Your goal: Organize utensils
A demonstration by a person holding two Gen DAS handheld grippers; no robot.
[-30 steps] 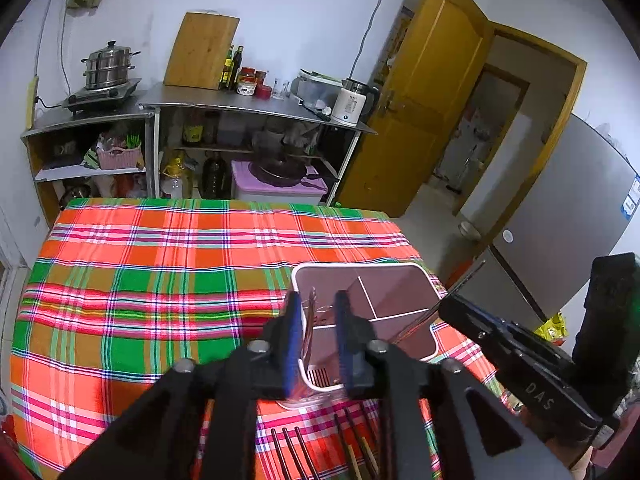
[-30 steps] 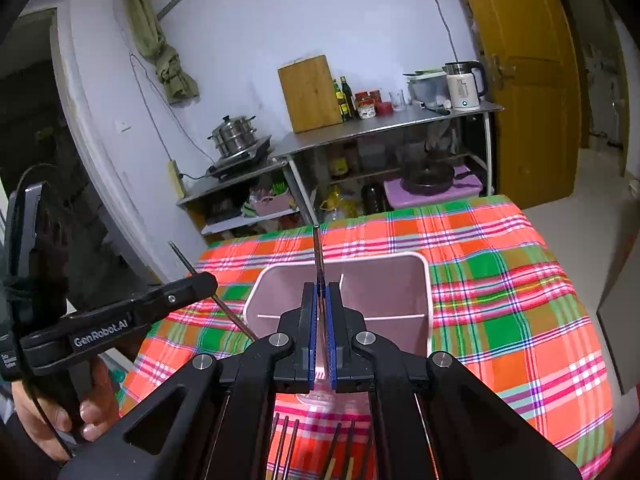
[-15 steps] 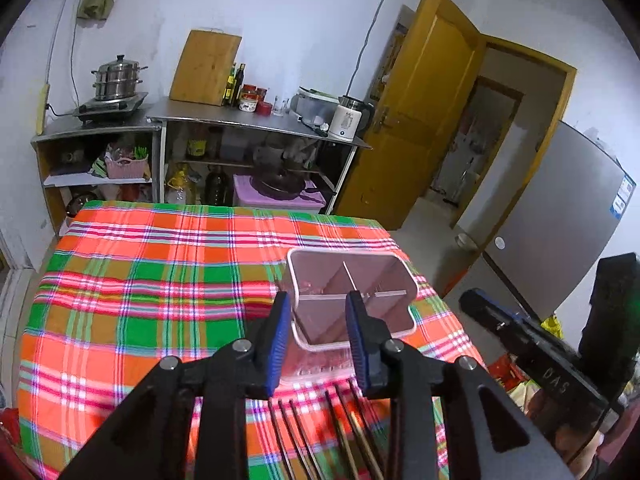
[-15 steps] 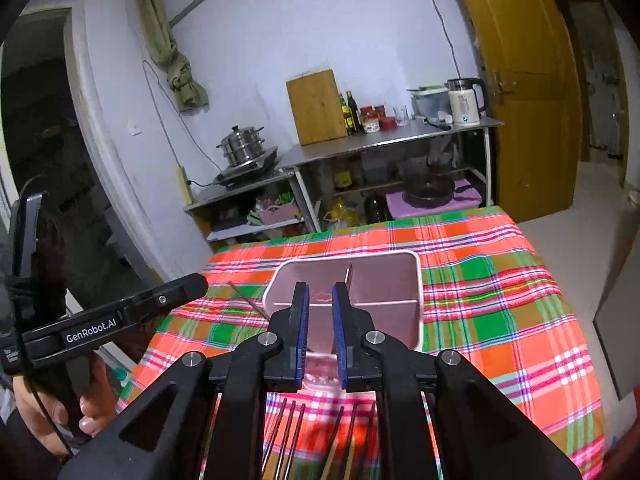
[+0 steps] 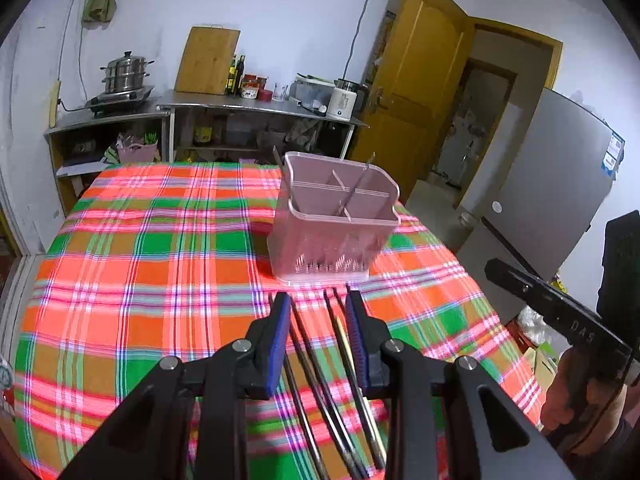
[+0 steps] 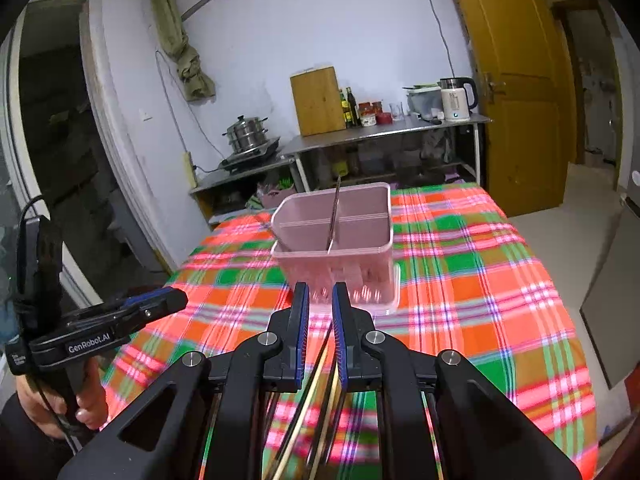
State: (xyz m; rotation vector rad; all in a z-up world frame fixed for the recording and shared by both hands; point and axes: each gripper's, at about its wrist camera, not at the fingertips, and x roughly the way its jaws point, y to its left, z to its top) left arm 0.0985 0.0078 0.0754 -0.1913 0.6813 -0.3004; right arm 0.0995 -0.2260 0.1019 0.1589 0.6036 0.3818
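Observation:
A pink divided utensil holder (image 5: 336,224) stands on the plaid tablecloth (image 5: 152,248); it also shows in the right wrist view (image 6: 336,240). Thin metal utensils (image 5: 356,192) lean inside it, one shows in the right wrist view (image 6: 334,216). Several dark and pale chopsticks (image 5: 320,364) lie on the cloth in front of the holder, seen too in the right wrist view (image 6: 320,376). My left gripper (image 5: 318,308) is open and empty above them. My right gripper (image 6: 320,300) is open and empty, jaws narrowly apart, above the chopsticks.
Behind the table stands a steel shelf (image 5: 256,108) with a pot, cutting board, bottles and kettle. A yellow door (image 5: 416,80) and a grey fridge (image 5: 552,176) are to the right. The table's right edge drops to the floor.
Both grippers let go of their metal utensils into the holder, opened and drew back toward the near edge. The holder now stands farther ahead, and chopsticks lie under the jaws.

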